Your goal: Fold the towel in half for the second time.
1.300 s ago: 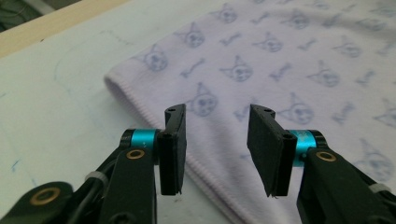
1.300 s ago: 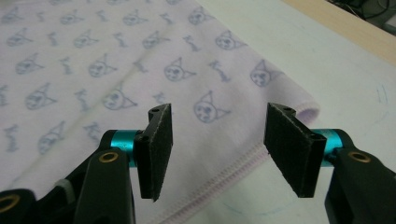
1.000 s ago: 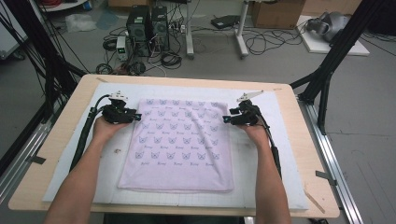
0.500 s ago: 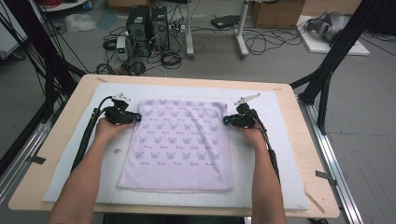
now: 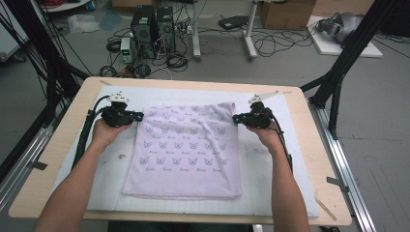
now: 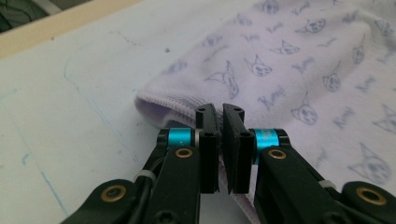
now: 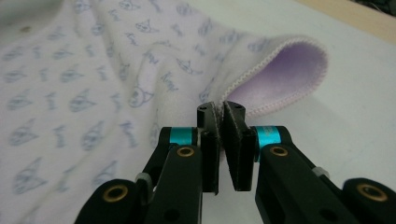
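A pale lilac towel (image 5: 188, 154) printed with small cat faces lies on the white mat (image 5: 270, 183). My left gripper (image 5: 140, 116) is at its far left corner and my right gripper (image 5: 235, 118) at its far right corner. In the left gripper view the jaws (image 6: 220, 112) have just been closing and are shut on the towel's hem (image 6: 163, 102). In the right gripper view the jaws (image 7: 220, 109) have also just closed, pinching the stitched edge, and the corner (image 7: 289, 70) curls up to show its lilac underside.
The mat covers a wooden table (image 5: 58, 145) with bare wood strips at the left and right. Black frame posts (image 5: 338, 72) stand beside the table. Computer towers (image 5: 152, 24) and cables lie on the floor beyond the far edge.
Both grippers have closed on the towel's far corners and risen slightly. The far edge now lifts off the mat, with the right corner curling up.
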Tool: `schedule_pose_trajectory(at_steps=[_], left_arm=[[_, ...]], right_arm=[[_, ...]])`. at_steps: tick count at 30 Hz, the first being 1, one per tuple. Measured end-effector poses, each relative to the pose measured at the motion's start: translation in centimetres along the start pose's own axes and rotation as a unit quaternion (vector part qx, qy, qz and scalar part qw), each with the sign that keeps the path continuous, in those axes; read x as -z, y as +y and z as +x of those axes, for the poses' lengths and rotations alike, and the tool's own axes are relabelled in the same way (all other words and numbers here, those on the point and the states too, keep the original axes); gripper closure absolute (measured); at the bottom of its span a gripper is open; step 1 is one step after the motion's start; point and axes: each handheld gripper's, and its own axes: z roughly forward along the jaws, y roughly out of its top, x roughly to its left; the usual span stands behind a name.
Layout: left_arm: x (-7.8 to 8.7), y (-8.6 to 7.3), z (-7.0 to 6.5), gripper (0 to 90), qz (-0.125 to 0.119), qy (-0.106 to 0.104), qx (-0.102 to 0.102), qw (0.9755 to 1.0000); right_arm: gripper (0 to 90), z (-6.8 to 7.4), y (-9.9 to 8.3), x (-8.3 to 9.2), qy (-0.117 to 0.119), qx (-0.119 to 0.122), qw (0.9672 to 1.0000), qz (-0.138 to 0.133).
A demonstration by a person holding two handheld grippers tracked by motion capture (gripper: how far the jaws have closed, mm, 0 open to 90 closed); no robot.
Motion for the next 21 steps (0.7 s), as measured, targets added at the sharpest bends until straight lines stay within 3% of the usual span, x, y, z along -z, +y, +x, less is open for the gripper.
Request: schedule_pose_trajectory(at_steps=[3,6,12,14,16,18,21], left_arm=[[1.9,-0.4,-1.1,84.8,-0.029,-0.006,-0.005,0.9995],[3.1,-2.1,-2.4,84.7,-0.031,-0.014,-0.011,0.9994],[3.9,-6.6,-4.7,83.6,-0.003,-0.042,-0.011,0.999],[3.8,-7.5,-5.0,81.9,0.015,-0.05,-0.013,0.9985],[3.8,-7.7,-5.0,73.1,0.032,-0.051,-0.012,0.9981],[4.2,-7.4,-4.7,64.8,0.031,-0.048,-0.011,0.9983],[4.7,-6.3,-4.0,57.0,0.021,-0.041,-0.007,0.9989]], right_arm=[[85.2,1.5,0.2,1.4,0.016,0.017,0.9997,-0.002],[85.1,3.2,-0.6,2.6,0.032,0.02,0.9993,0.0],[84.2,5.9,-4.3,3.0,0.059,0.013,0.9977,0.03],[79.8,6.0,-5.3,2.7,0.07,0.003,0.9967,0.042],[65.9,5.7,-5.8,2.5,0.071,-0.014,0.9956,0.06],[61.7,5.4,-5.5,3.0,0.068,-0.021,0.9968,0.036],[56.1,5.0,-4.4,3.7,0.042,-0.023,0.9988,0.006]])
